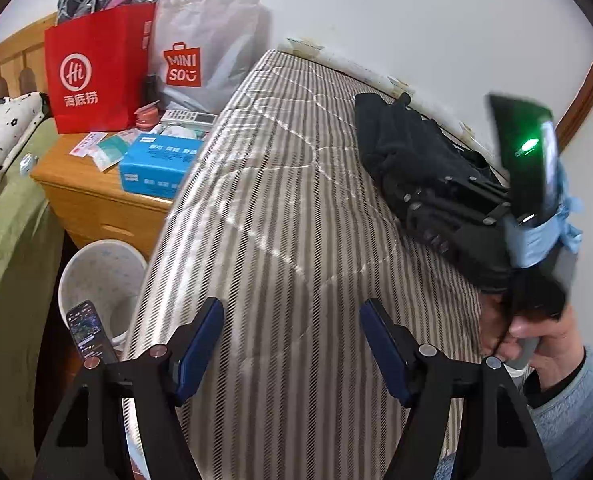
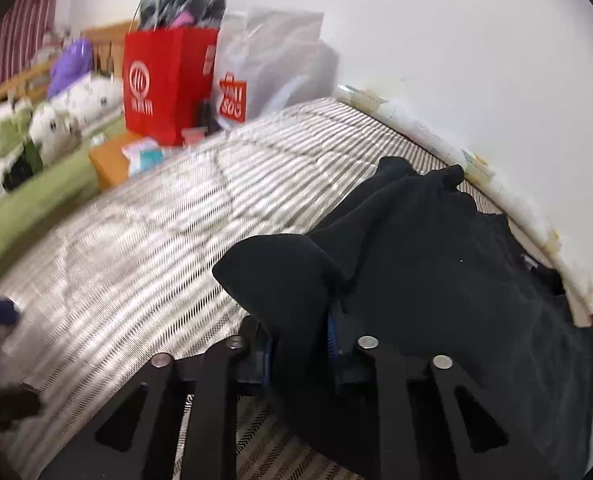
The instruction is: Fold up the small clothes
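A black garment [image 1: 392, 148] lies bunched on the striped mattress [image 1: 276, 200] near the wall. My left gripper [image 1: 292, 340] is open and empty, low over the mattress, with the garment to its far right. My right gripper [image 2: 300, 328] is shut on a fold of the black garment [image 2: 436, 264], which drapes over its fingers and hides the tips. In the left wrist view the right gripper's black body [image 1: 456, 208] sits on the garment, held by a hand [image 1: 536, 340].
A wooden nightstand [image 1: 76, 192] left of the mattress carries a red bag [image 1: 96, 76], a white Miniso bag [image 1: 204, 56] and a blue tissue box [image 1: 156, 164]. A white bin [image 1: 100, 280] and a phone [image 1: 90, 332] are below. The wall runs along the far side.
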